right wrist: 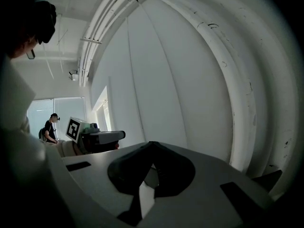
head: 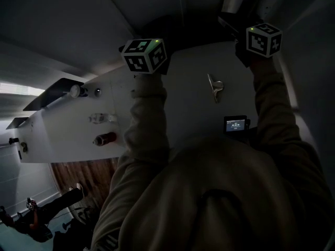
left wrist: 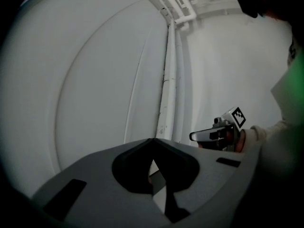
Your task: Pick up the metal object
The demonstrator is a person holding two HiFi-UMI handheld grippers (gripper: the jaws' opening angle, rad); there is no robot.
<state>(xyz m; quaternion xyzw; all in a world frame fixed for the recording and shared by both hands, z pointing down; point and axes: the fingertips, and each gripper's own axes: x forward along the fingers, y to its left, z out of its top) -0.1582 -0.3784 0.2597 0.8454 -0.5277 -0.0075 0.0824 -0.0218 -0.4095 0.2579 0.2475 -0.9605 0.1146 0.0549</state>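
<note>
White wall (right wrist: pixel 166 80) w/ pipes (right wrist: pixel 237 84) running up it fills both gripper views. Below is a white table (head: pixel 183 106), seen from above. Person in a beige hoodie (head: pixel 209 192) stands at it, both arms up, a gripper in each hand.

L gripper (left wrist: pixel 153 140): jaws closed tip to tip, nothing btwn them, aimed at the wall. R gripper (right wrist: pixel 151 143): same, jaws pressed together, nothing held, also facing the wall. Each gripper shows in the other's view; they're side by side, apart.

The metal object (head: pixel 214 87) lies on the table btwn the two arms, nearer the R one, and neither gripper touches it. Small screen (head: pixel 235 123) sits at the table edge just beside the R sleeve. On the table's left are a dial (head: pixel 76 91), a clear bit (head: pixel 102 118) and a red cylinder (head: pixel 105 138), well apart from the metal object. 2nd person (right wrist: pixel 50 127) is far off by a window (right wrist: pixel 71 108).
</note>
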